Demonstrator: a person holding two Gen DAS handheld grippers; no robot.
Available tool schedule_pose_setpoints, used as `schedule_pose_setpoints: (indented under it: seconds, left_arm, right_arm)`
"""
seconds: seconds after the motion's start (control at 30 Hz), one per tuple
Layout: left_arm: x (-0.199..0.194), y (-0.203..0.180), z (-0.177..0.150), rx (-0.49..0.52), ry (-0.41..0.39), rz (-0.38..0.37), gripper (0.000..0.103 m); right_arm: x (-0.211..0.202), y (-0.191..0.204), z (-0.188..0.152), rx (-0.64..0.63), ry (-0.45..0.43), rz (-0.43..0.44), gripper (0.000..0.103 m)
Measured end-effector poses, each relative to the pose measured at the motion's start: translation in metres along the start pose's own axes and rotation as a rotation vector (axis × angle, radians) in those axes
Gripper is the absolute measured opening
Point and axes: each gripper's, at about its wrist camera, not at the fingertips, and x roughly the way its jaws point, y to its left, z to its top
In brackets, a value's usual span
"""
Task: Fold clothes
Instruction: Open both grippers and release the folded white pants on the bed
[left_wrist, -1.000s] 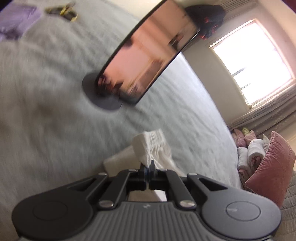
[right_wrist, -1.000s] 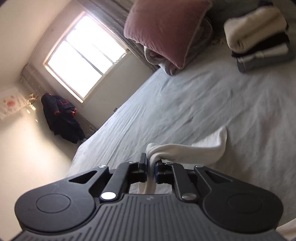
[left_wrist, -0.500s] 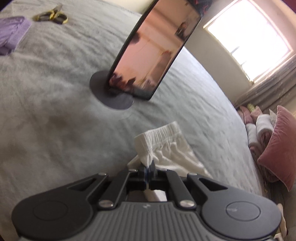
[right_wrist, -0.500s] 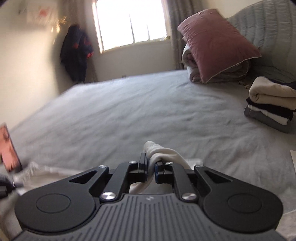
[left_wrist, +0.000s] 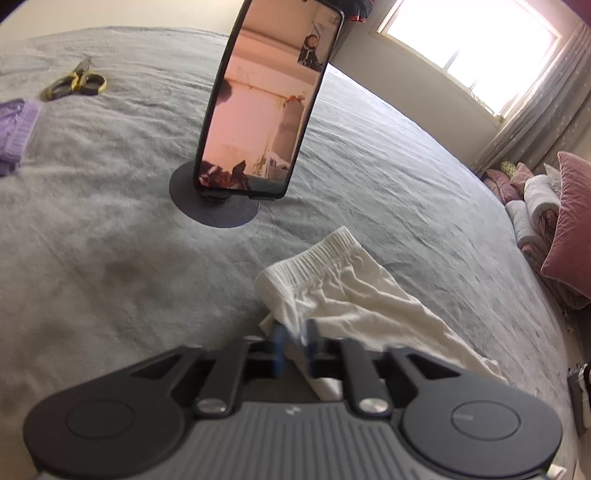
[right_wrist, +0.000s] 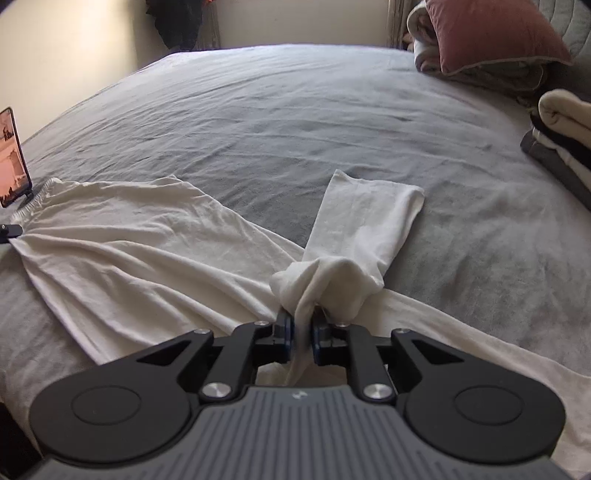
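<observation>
White trousers (right_wrist: 147, 251) with an elastic waistband (left_wrist: 314, 254) lie spread on the grey bed (right_wrist: 295, 122). One leg end (right_wrist: 365, 218) is doubled back over the rest. My left gripper (left_wrist: 294, 334) is at the waistband end. Its jaws are opening, and a loose fold of cloth hangs in the gap between the blue pads. My right gripper (right_wrist: 302, 332) is low over the bunched leg cloth (right_wrist: 325, 284). Its jaws are opening too, with a thick twist of cloth still pinched between the pads.
A phone on a round stand (left_wrist: 266, 103) stands just beyond the waistband. Scissors (left_wrist: 74, 83) and a purple garment (left_wrist: 14, 129) lie farther left. A stack of folded clothes (right_wrist: 561, 140) and a pink pillow (right_wrist: 491, 33) sit at the bed's right side.
Both grippers rolled level and the right one sank toward the bed. The trousers now lie spread flat. The left jaws, pinched tight on the waistband before, have parted.
</observation>
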Motion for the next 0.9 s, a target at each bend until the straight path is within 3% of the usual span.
schedule_pose_setpoints:
  seconds: [0.03,0.07,0.13,0.3,0.43,0.53,0.7,0.77,0.9]
  left_arm:
    - [-0.002,0.000,0.000,0.018,0.013,0.004,0.040]
    - [-0.005,-0.002,0.000,0.041,0.022,0.004,0.040]
    - [-0.010,-0.008,0.001,0.080,0.038,-0.006,0.041]
    - [-0.024,-0.027,0.002,0.170,0.062,-0.066,0.040]
    - [-0.025,-0.057,-0.006,0.344,0.073,-0.170,0.041]
    - [-0.020,-0.078,-0.024,0.496,0.068,-0.245,0.042]
    - [-0.012,-0.100,-0.056,0.727,0.068,-0.350,0.042]
    - [-0.009,-0.105,-0.065,0.786,0.075,-0.380,0.042]
    - [-0.003,-0.110,-0.080,0.889,0.085,-0.405,0.042]
  right_arm:
    - [-0.002,-0.005,0.003,0.016,0.019,0.012,0.029]
    - [-0.003,-0.011,0.006,0.034,0.042,0.027,0.046]
    - [-0.009,-0.021,0.009,0.054,0.084,0.067,0.053]
    - [-0.028,-0.036,0.011,0.081,0.148,0.184,0.053]
    - [-0.036,-0.038,0.015,0.167,0.143,0.345,0.053]
    - [-0.039,-0.029,0.016,0.141,0.107,0.404,0.053]
    - [-0.035,0.007,0.006,-0.060,-0.024,0.401,0.051]
    - [-0.029,0.027,-0.004,-0.185,-0.035,0.411,0.040]
    - [-0.022,0.060,-0.022,-0.401,-0.083,0.404,0.038]
